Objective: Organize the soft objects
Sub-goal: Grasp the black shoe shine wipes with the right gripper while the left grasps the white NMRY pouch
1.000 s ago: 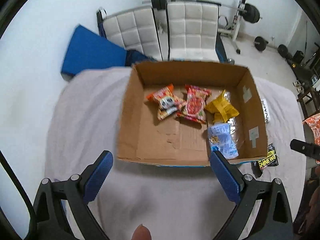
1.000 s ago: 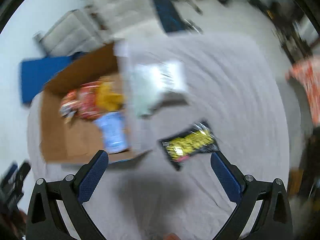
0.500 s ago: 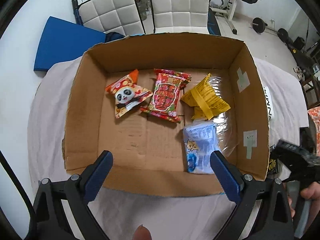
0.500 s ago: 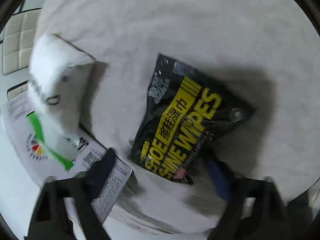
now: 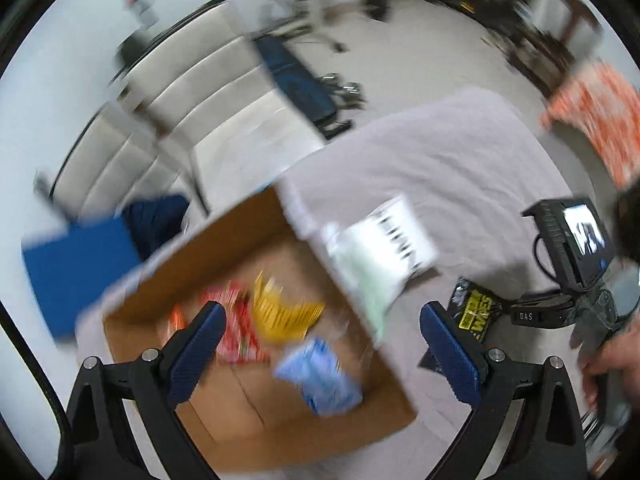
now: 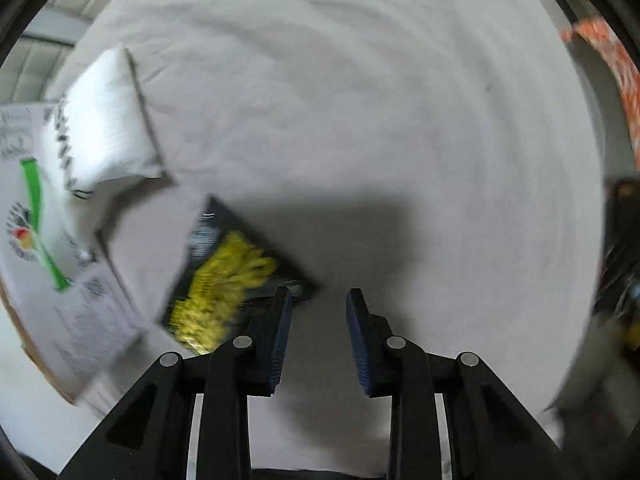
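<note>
Left to right, quick: my left tongs (image 5: 320, 340) hang wide apart over the cardboard box (image 5: 256, 412), holding nothing. The left view is badly smeared, but I can make out a red packet (image 5: 230, 316), a yellow packet (image 5: 280, 312) and a pale blue packet (image 5: 320, 376) lying on the box floor. Right of the box wall, a white pouch (image 5: 384, 248) sits on the grey-covered worktop (image 5: 440, 160), just beside the box. Further right is the black-and-yellow wipes packet (image 6: 224, 276), still outside the box on the cloth. My right tongs (image 6: 318, 300) are partly apart, not gripping. The left finger (image 6: 280, 320) is right at the packet's near corner, maybe overlapping its edge, and the right finger has only bare cloth in front of it. Whether there is contact I cannot tell through the blur. My read is that the step in hand is grabbing the wipes packet, and the gap is off target. To do it well I would shift the right tongs left so the packet's edge sits between both fingers, come in low and flat against the cloth, pinch a good width of the film rather than the very corner since it is slippery and floppy, then lift clear of the box wall. I would keep the left tongs off the box rim.
</note>
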`<state>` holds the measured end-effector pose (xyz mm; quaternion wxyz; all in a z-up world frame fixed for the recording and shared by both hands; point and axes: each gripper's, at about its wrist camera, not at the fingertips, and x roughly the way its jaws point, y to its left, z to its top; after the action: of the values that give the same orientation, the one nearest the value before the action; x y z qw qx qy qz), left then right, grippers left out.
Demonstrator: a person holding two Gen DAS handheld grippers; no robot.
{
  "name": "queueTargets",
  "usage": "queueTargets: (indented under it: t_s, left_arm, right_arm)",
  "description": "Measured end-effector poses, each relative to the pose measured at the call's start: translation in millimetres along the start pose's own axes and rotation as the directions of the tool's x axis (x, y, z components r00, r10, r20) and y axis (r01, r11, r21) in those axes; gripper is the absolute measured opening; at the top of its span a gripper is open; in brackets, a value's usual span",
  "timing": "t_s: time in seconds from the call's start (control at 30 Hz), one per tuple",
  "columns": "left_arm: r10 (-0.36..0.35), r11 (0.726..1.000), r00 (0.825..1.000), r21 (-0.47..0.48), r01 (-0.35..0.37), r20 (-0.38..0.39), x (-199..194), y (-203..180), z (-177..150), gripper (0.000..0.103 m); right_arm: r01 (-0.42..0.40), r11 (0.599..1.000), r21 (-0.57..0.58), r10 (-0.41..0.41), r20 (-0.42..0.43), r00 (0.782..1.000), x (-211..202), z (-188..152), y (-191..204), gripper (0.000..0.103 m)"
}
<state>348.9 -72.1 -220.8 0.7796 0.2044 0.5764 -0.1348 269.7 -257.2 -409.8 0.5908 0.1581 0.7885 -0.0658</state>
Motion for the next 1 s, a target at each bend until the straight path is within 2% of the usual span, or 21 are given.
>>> queueTargets:
  t_s: [0.07,0.1,0.13,0.17,0.23,0.33,0.37,0.4,0.47,0.5,0.57,0.6,0.73,0.83,0.93,1.0]
  left_arm:
    - [0.004,0.997,1.000,0.075,-0.003,-0.020,9,-17,22,0.100]
    - [0.011,0.996,1.000,0.091,-0.009,-0.029,16,-22,31,0.100]
    - [0.019,0.995,0.999,0.094,-0.016,-0.034,20,-25,38,0.100]
    - [0.023,0.996,0.999,0.091,-0.019,-0.044,24,-28,42,0.100]
    - [0.012,0.998,0.998,0.067,-0.008,-0.066,32,-30,46,0.100]
    - [0.040,0.998,0.996,0.051,-0.036,-0.078,38,-34,44,0.100]
    - [0.071,0.996,0.994,0.056,-0.067,-0.079,41,-36,41,0.100]
    - [0.095,0.994,0.993,0.062,-0.091,-0.076,45,-36,39,0.100]
    - [0.155,0.986,0.985,0.071,-0.150,-0.072,49,-37,34,0.100]
    - [0.170,0.984,0.983,0.072,-0.165,-0.070,51,-37,33,0.100]
    - [0.200,0.978,0.978,0.072,-0.196,-0.063,53,-34,30,0.100]
    - [0.216,0.974,0.975,0.075,-0.212,-0.059,54,-33,29,0.100]
    - [0.240,0.968,0.970,0.092,-0.235,-0.048,55,-32,27,0.100]
    - [0.230,0.966,0.973,0.125,-0.224,-0.034,52,-36,28,0.100]
    - [0.185,0.968,0.981,0.181,-0.172,-0.054,55,-45,33,0.100]
    - [0.121,0.969,0.988,0.227,-0.097,-0.095,63,-51,40,0.100]
  right_arm:
    - [-0.053,0.998,0.017,0.054,-0.026,0.998,2,0,-7,0.031]
    - [-0.130,0.989,0.070,0.132,-0.031,0.991,2,-3,-12,0.031]
    - [-0.215,0.969,0.121,0.220,-0.025,0.975,2,-4,-18,0.036]
    - [-0.275,0.947,0.163,0.281,-0.014,0.959,4,-7,-20,0.052]
    - [-0.381,0.888,0.256,0.385,0.037,0.922,10,-15,-20,0.072]
    - [-0.439,0.828,0.347,0.448,0.060,0.892,29,-25,-3,0.073]
    - [-0.440,0.826,0.352,0.454,0.045,0.890,31,-7,3,0.073]
    - [-0.428,0.835,0.346,0.447,0.027,0.894,36,-2,14,0.073]
    - [-0.354,0.879,0.319,0.372,0.005,0.928,46,-6,37,0.075]
    - [-0.307,0.905,0.294,0.313,0.027,0.949,43,-8,48,0.075]
    - [-0.207,0.947,0.245,0.207,0.028,0.978,42,-10,69,0.071]
    - [-0.169,0.961,0.217,0.166,0.032,0.986,42,-12,79,0.071]
    - [-0.092,0.993,0.069,0.088,0.059,0.994,38,-18,107,0.056]
    - [0.011,0.999,-0.043,-0.007,0.084,0.996,32,-27,102,0.054]
    - [0.100,0.989,-0.106,-0.089,0.102,0.991,22,-18,87,0.054]
    - [0.152,0.977,-0.151,-0.137,0.110,0.984,16,-13,79,0.054]
